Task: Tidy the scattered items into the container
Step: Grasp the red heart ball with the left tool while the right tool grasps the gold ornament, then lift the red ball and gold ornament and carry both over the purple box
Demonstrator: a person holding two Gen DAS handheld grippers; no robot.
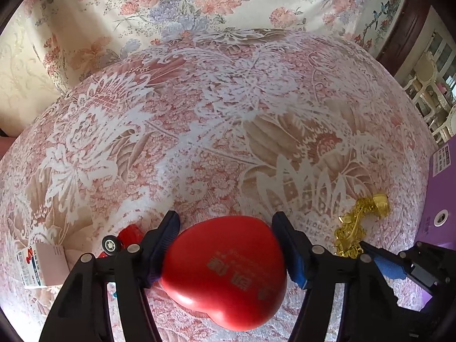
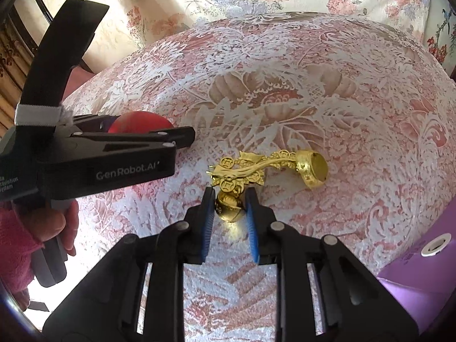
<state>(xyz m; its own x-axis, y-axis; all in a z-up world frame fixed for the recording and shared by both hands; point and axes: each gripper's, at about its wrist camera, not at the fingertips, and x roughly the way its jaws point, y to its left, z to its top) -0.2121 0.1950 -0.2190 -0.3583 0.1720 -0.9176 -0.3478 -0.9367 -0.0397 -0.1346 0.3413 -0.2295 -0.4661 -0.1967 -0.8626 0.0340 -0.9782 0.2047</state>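
My left gripper is shut on a red heart-shaped squeeze toy and holds it just above the lace-covered table. The same toy shows behind the left gripper body in the right wrist view. A gold ornament with coins and a round base lies on the table. My right gripper has its blue-padded fingers on either side of the ornament's small gold ingot end, pads close to it; contact is unclear. The ornament also shows in the left wrist view. A purple box stands at the right.
A small pink carton and a red toy with a black wheel lie at the left of the table. The purple box also shows in the left wrist view. Floral curtains hang behind the round table's far edge.
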